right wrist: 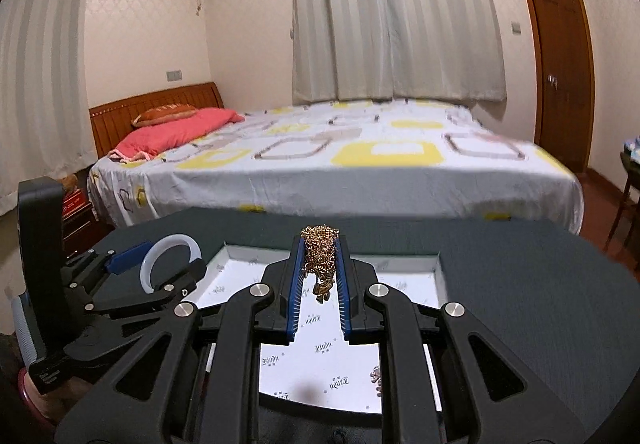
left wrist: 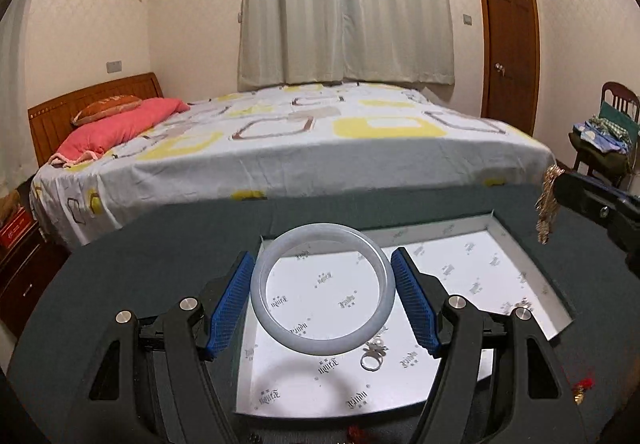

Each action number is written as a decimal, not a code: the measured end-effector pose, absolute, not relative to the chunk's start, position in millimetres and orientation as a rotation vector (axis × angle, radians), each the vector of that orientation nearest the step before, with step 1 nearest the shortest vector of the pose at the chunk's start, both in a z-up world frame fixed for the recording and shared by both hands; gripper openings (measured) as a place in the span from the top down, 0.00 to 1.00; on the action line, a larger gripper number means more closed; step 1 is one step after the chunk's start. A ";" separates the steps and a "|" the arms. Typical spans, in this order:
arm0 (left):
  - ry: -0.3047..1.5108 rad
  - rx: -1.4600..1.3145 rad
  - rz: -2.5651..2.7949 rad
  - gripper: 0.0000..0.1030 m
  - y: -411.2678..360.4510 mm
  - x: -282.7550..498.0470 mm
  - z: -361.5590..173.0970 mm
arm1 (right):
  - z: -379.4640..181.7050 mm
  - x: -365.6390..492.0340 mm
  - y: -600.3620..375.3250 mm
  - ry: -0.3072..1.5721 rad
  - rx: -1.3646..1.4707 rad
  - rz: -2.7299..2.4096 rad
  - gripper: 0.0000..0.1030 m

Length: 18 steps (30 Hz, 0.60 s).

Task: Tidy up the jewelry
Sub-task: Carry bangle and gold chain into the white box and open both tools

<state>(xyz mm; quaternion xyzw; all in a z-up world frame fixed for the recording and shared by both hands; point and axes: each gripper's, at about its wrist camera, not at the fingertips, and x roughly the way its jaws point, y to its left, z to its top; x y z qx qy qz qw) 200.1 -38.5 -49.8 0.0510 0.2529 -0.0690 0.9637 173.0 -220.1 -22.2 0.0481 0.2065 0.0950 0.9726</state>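
1. Left gripper (left wrist: 323, 298): black angular arms with round silver pivot pins; its blue ribbed pads (left wrist: 227, 302) stand wide and press on the two outer sides of a bangle (left wrist: 280, 330).
2. Bangle: a smooth, thick, milky translucent ring, pale grey-white, held nearly flat above the tray (left wrist: 536, 280).
3. Right gripper (right wrist: 320, 284): the same black build, its blue pads nearly together and clamped on a gold chain (right wrist: 320, 256), which bunches in fine glittering links above the pads and dangles below them.
4. Tray: a shallow rectangular box with thin grey walls and a glossy white floor printed with a small repeated dark logo; it lies on the bench (left wrist: 168, 236), whose top is a matte, dark grey-green felt-like cover.
5. Left wrist view only: a silver ring (left wrist: 370, 360) with a small pearly ornament lies on the tray floor just below the bangle; small red and gold trinkets (left wrist: 582, 390) lie on the bench at lower right; a wooden chair (left wrist: 616, 100) piled with folded cloth stands by the door.
6. Right wrist view only: the left gripper appears from the side at left, the bangle showing as an arc between its fingers.
7. Both views: a bed (left wrist: 280, 148) with a white sheet patterned in yellow and brown rounded squares, a pink pillow, pleated pale curtains and a brown wooden door.
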 end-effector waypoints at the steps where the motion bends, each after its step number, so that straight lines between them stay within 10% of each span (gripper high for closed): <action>1: 0.530 0.105 -0.140 0.34 -38.8 205.1 -56.4 | -28.4 177.5 -221.0 0.433 0.102 0.191 0.85; 18: 0.830 0.067 -0.076 0.34 -22.6 255.2 -127.0 | -111.5 224.3 -215.2 0.718 0.093 0.161 0.85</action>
